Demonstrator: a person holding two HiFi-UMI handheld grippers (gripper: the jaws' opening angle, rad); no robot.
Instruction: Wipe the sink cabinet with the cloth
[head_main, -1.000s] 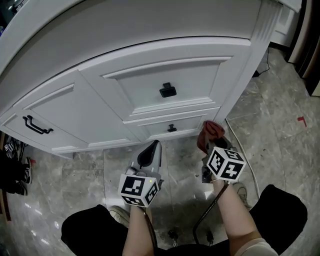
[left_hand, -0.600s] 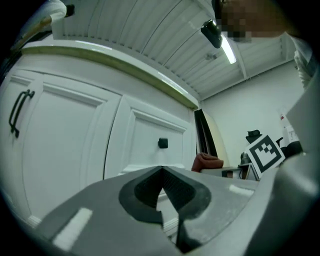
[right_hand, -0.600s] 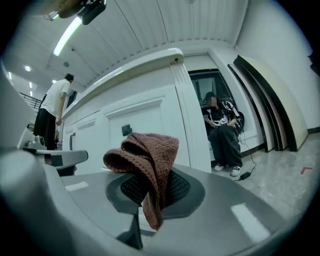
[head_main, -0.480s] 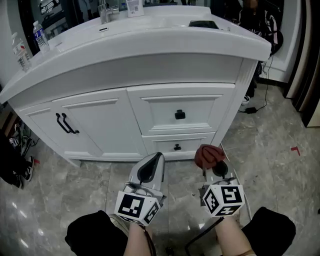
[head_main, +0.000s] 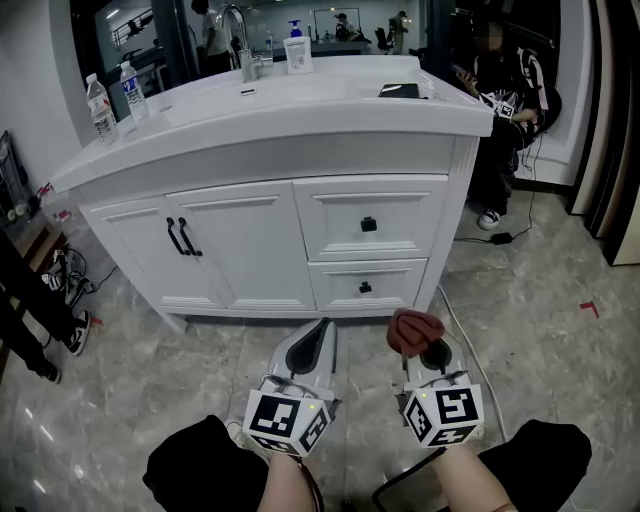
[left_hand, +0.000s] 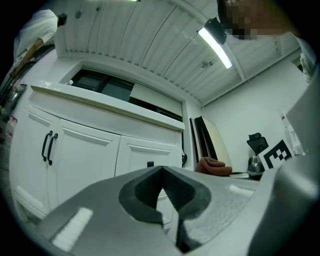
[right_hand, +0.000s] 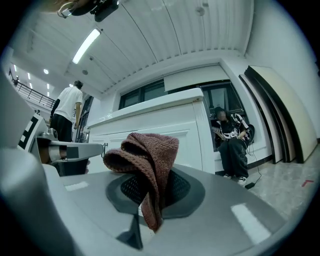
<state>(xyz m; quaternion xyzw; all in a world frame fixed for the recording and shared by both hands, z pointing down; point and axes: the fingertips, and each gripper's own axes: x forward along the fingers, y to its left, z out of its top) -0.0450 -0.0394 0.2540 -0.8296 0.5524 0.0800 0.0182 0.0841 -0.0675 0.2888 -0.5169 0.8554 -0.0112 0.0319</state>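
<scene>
The right gripper (head_main: 421, 346) pinches the cloth (head_main: 414, 329). The cloth is dark red and knitted, and it sticks up in a bunch above the jaws. The left gripper (head_main: 320, 328) has its jaws pressed together, with nothing between them. Both grippers are held low over the floor (head_main: 150, 350), in front of the sink cabinet (head_main: 250, 250) and apart from it. The cloth does not touch the cabinet.

The cabinet is white. It has two doors with black handles (head_main: 180, 237) on the left and two drawers with black knobs (head_main: 368, 224) on the right. On its top surface (head_main: 330, 95) are a tap (head_main: 236, 24), a soap bottle (head_main: 296, 48), a flat black thing (head_main: 399, 90) and two water bottles (head_main: 100, 108) near the left end.

A person (head_main: 505, 95) sits just past the right end of the cabinet. A thin cable (head_main: 468, 335) runs on the floor close to the right gripper. Shoes (head_main: 62, 275) lie on the floor to the left. The floor between the grippers and the cabinet front is bare.
</scene>
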